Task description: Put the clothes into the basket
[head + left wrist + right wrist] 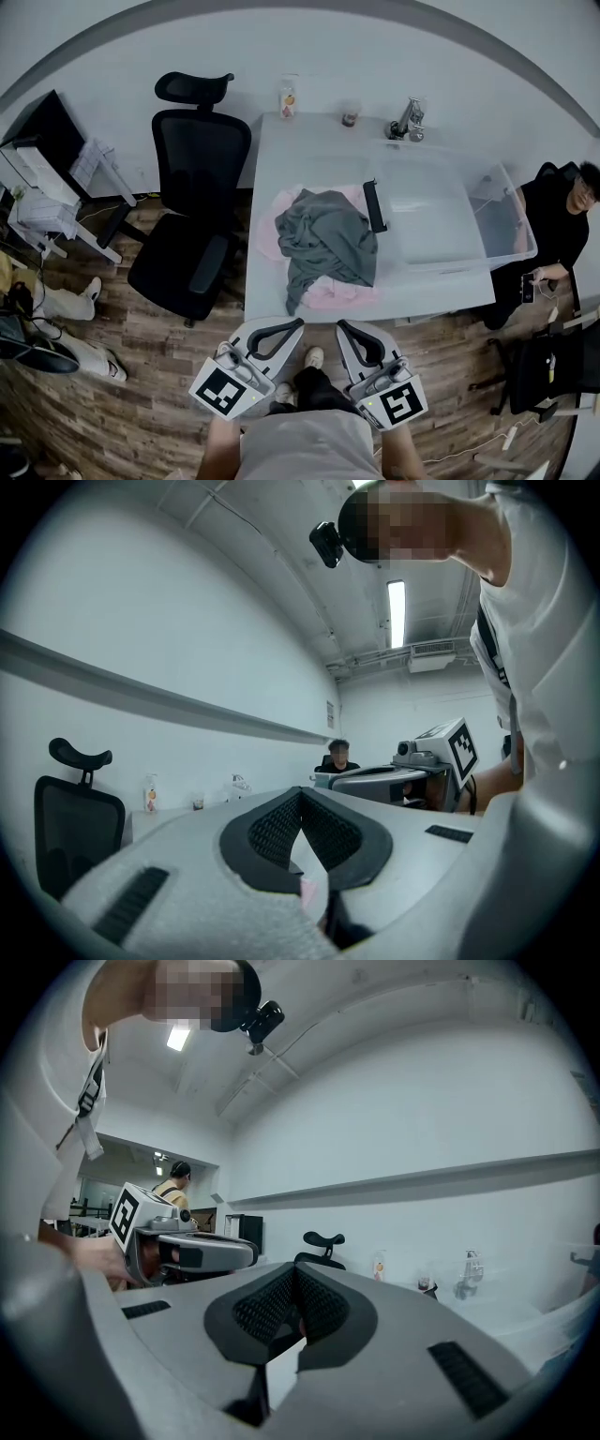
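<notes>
White table (309,150): grey garment (323,239) lengthwise toward near edge, beside basket (502,202).

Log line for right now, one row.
left gripper shut, empty | right gripper shut, empty | grey garment over pink garment, table | basket empty

I can read no word or number anywhere in these views. The nearest thing to print is the black-and-white square pattern on the left cube (225,391), which rides on my left gripper (299,323), and on the right cube (398,403), on my right gripper (341,325) (codes, not letters). The bottle (288,97) at the far edge of the table (309,150) carries a label with an orange patch, but its print is too small for me to make out. In the left gripper view a small notice (330,712) hangs on the far wall (394,714); it shows only as a pale rectangle with dark smudges.
</notes>
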`<move>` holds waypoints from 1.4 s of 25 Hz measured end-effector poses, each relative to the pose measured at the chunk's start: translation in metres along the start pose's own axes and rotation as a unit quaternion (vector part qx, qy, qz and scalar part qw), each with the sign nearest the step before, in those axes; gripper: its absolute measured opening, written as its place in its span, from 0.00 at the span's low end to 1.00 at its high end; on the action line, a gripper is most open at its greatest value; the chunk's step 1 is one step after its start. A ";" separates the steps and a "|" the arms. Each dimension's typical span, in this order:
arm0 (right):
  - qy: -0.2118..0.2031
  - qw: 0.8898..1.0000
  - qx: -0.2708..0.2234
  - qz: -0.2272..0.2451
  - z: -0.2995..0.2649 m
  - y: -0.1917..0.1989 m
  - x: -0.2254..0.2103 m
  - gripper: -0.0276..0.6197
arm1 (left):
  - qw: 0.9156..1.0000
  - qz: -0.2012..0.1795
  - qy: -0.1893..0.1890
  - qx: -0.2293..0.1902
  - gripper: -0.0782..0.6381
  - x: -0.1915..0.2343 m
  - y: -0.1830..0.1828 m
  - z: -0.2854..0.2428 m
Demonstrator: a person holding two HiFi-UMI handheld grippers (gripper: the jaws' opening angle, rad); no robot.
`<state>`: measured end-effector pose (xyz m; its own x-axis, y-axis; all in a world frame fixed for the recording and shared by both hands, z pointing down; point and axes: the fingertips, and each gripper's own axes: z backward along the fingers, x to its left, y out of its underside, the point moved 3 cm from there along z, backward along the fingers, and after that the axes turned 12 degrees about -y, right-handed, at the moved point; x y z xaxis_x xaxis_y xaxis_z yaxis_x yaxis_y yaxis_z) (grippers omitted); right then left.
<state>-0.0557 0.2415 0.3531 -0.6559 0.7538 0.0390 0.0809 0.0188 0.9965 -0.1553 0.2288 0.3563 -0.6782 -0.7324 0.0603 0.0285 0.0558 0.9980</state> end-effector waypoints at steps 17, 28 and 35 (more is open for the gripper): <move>-0.045 0.999 -0.007 -0.002 -0.047 -0.005 -0.122 0.05 | 0.999 -0.014 -0.032 0.011 0.11 0.048 -0.015 -0.116; -0.021 1.000 0.019 -0.014 -0.087 0.013 -0.168 0.05 | 1.000 -0.018 0.003 0.021 0.11 0.093 -0.003 -0.160; -0.002 0.999 0.039 -0.014 -0.111 0.017 -0.192 0.05 | 0.999 -0.013 0.023 0.025 0.11 0.122 0.002 -0.182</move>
<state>-0.0112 0.0242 0.3711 -0.6563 0.7544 0.0107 0.1211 0.0913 0.9884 -0.1045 0.0158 0.3692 -0.6443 -0.7639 0.0364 -0.0259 0.0694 0.9973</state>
